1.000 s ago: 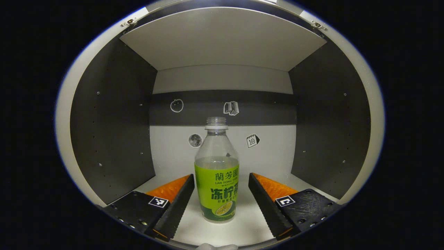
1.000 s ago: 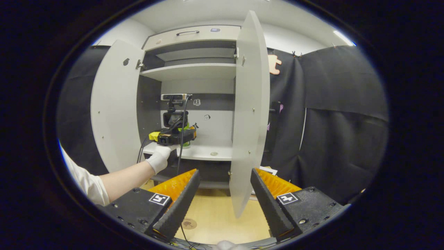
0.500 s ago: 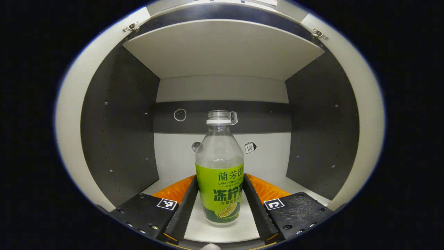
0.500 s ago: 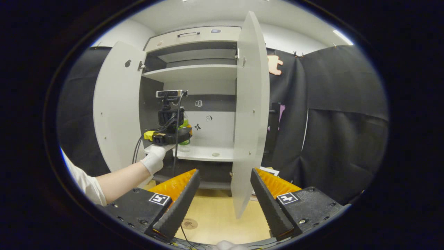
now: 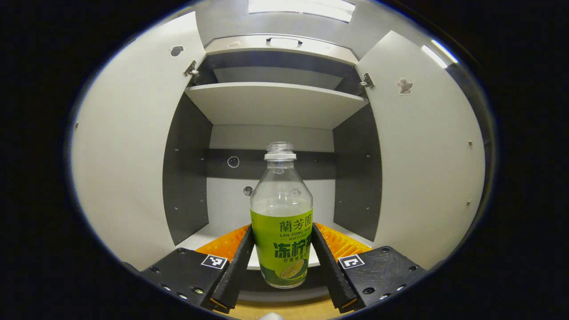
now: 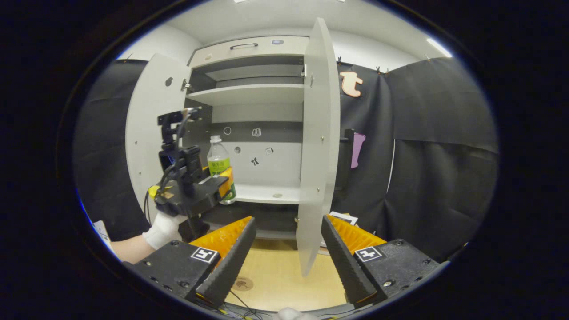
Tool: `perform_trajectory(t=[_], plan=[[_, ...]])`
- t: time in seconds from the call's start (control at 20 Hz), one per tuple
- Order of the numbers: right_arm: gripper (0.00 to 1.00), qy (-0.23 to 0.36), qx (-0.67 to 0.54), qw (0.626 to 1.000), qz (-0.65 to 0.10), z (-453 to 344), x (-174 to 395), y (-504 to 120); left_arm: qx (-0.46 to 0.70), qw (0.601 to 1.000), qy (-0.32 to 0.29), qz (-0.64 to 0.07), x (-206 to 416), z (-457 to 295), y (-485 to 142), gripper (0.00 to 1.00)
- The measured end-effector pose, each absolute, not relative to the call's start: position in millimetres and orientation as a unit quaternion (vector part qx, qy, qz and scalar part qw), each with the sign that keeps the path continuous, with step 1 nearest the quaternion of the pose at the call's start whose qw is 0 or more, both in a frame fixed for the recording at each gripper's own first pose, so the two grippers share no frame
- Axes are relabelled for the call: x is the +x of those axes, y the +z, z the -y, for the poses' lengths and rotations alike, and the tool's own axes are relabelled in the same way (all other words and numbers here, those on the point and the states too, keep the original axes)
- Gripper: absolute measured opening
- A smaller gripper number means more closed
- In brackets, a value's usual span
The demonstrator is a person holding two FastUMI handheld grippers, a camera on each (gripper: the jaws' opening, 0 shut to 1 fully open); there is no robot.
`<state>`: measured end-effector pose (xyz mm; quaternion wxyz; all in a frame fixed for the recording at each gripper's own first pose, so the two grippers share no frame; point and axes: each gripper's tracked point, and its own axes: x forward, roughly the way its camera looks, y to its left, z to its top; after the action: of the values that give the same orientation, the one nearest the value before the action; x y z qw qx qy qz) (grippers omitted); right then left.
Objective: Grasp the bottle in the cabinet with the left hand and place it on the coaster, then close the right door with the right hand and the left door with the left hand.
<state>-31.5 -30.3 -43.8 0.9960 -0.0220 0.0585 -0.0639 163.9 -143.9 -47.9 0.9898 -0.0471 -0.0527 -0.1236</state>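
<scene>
Out of the cabinet [image 6: 249, 95] now: left gripper [image 5: 282, 260] clamped on the bottle [image 5: 281, 222], both fingers against the label, where a second ago jaws stood wide and the bottle sat on the shelf [image 6: 266, 194]. Grasp done, carry to the coaster [image 6: 243, 283] on the wooden floor next. Left door [image 6: 146, 133] just beside the hand; right door [image 6: 318, 146] edge-on, right gripper [image 6: 286, 260] open, holding nothing, before it. Free room below.

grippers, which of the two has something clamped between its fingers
The left gripper: its fingers press both sides of the green-labelled bottle. The right gripper is spread wide, with nothing between its fingers.
</scene>
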Motion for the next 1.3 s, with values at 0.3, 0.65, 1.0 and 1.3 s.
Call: perform_trajectory(t=[0.3,0.65,1.0,1.3], plan=[[0.97,-0.066,-0.026,0.995,-0.065,34,-55,-58,-0.063,0.985,-0.161,0.031,78,145,-115,0.75],[0.95,-0.086,-0.020,0.990,-0.114,54,-72,-88,-0.041,0.978,-0.203,0.017,15,160,-218,0.75],[0.97,-0.089,-0.038,0.985,-0.140,53,-74,-94,-0.022,0.974,-0.223,-0.009,3,179,-317,0.76],[0.97,-0.093,-0.069,0.980,-0.162,53,-81,-103,-0.042,0.973,-0.222,-0.033,6,186,-361,0.77]])
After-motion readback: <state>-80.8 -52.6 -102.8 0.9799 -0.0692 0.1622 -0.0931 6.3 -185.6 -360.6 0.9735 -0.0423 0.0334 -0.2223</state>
